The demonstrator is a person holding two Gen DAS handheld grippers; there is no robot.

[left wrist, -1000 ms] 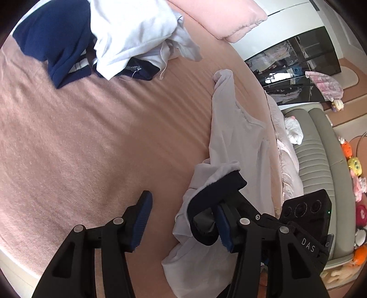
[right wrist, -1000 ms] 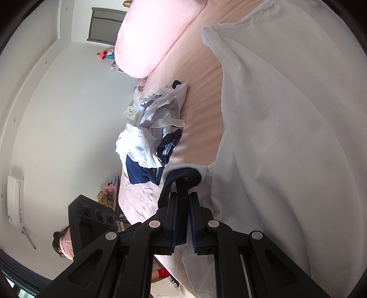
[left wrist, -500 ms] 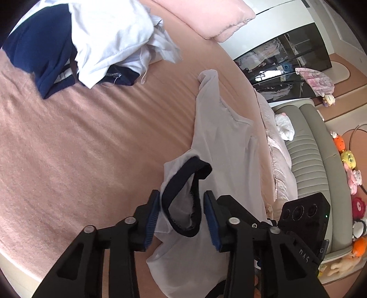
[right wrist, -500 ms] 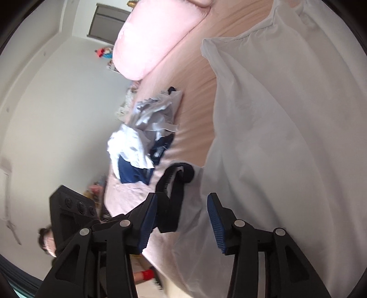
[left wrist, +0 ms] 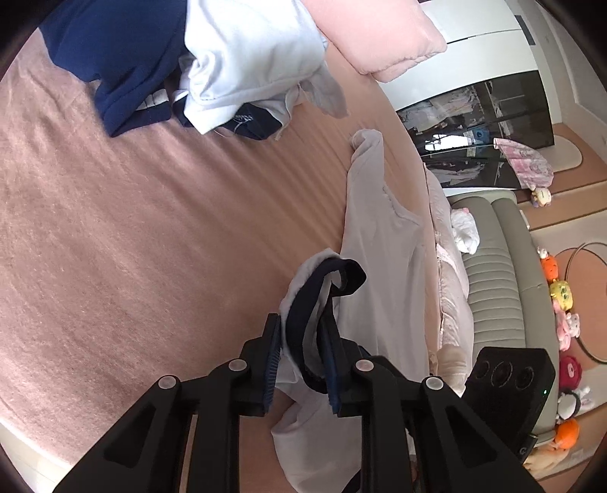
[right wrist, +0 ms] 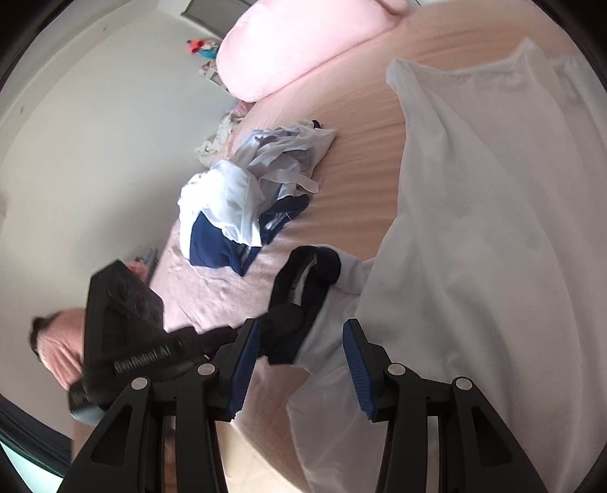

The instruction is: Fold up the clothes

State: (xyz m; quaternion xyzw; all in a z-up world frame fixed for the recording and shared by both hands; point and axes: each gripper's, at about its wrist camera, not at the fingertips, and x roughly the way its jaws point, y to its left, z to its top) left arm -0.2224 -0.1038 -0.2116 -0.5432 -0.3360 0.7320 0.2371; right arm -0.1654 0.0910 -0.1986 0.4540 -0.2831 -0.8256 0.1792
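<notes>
now the dark collar (left wrist: 303,322) of the white shirt (left wrist: 383,265), strung out along the bed (left wrist: 151,227), is pinched by the left gripper (left wrist: 299,364); the right gripper (right wrist: 299,364) is spread beside it. a second corner likely needs gripping so the shirt can be laid flat.

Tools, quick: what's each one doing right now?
Left tool: shut on the white shirt's navy collar.
Right tool: open, holding nothing; collar lies between its fingers.

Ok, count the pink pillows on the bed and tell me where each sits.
1. The pink pillow lies at the head of the bed, just past the heap of blue and white clothes. Another could lie beyond the frame edge.
</notes>
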